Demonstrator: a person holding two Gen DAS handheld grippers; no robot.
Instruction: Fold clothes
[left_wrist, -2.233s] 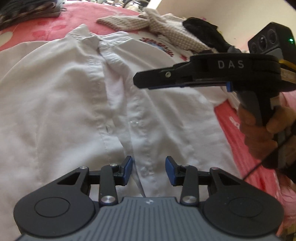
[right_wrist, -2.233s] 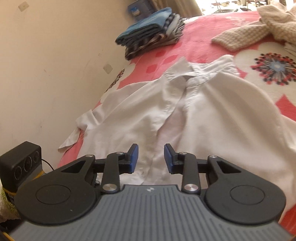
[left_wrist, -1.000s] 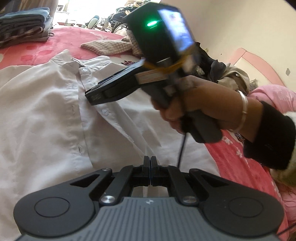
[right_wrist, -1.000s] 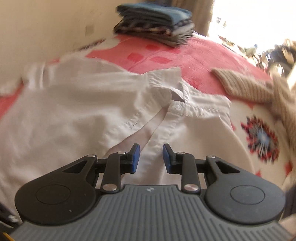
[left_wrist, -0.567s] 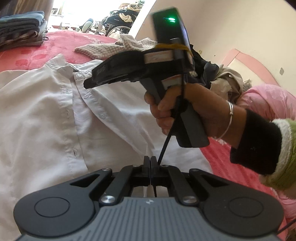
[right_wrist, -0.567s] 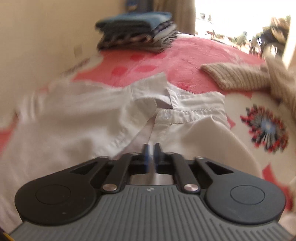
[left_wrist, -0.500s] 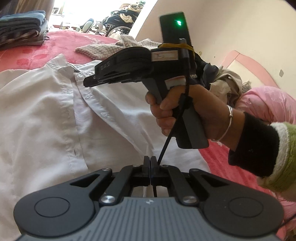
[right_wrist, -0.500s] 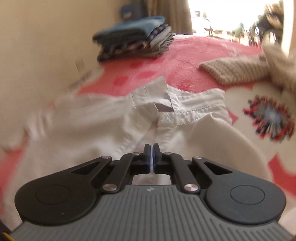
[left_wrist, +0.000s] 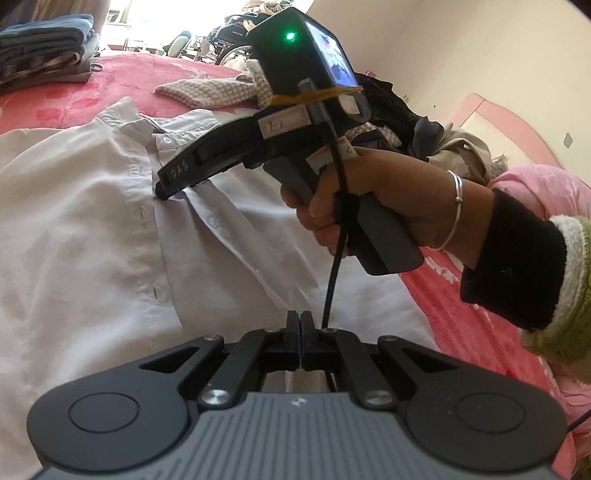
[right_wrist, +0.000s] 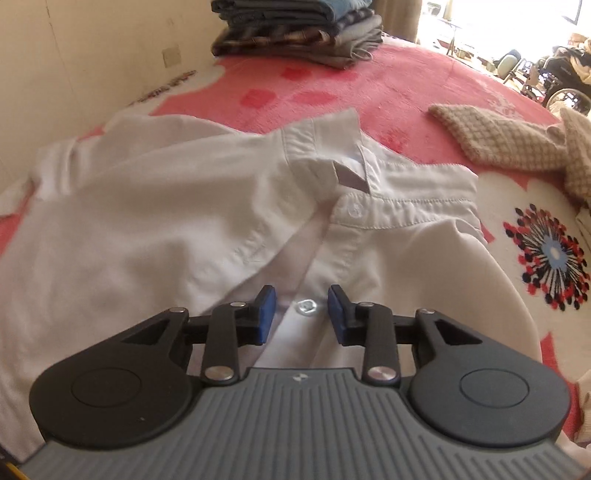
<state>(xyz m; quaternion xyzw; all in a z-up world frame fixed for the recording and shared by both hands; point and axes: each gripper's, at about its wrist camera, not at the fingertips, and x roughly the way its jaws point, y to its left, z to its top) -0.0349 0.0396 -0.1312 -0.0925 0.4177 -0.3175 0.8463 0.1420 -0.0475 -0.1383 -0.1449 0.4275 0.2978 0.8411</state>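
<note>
Fig.: white shirt (right_wrist: 155, 221) lying front-up on a red bed cover (right_wrist: 369, 85), collar (right_wrist: 332, 144) at the far end, placket (left_wrist: 155, 236) partly parted so the two fronts overlap loosely.

L gripper (left_wrist: 300, 332): clenched, pads pressed together low over the shirt's lower front. Whether cloth is pinched between them cannot be told; the jaw line hides it. A black cable (left_wrist: 334, 266) from the other tool hangs just right of its tips.

R gripper (right_wrist: 302, 310): released, blue pads apart, straddling a button (right_wrist: 306, 306) on the placket just below the collar. Seen from the L side, its nose (left_wrist: 166, 184) touches or nearly touches the placket edge; a hand (left_wrist: 369, 199) grips the handle, trigger side toward the shirt.

Why so placed (judgement): both tools sit along the shirt's centre line, one near the neck, one near the hem end, which suits squaring or closing the fronts before any fold. The shirt is spread, not folded.

Beyond R gripper: stack of folded clothes (right_wrist: 295, 26) at the bed's far end by the wall. Right of it: knit garment (right_wrist: 506, 140), lying loose. A dark heap (left_wrist: 399, 114) sits behind the hand.
</note>
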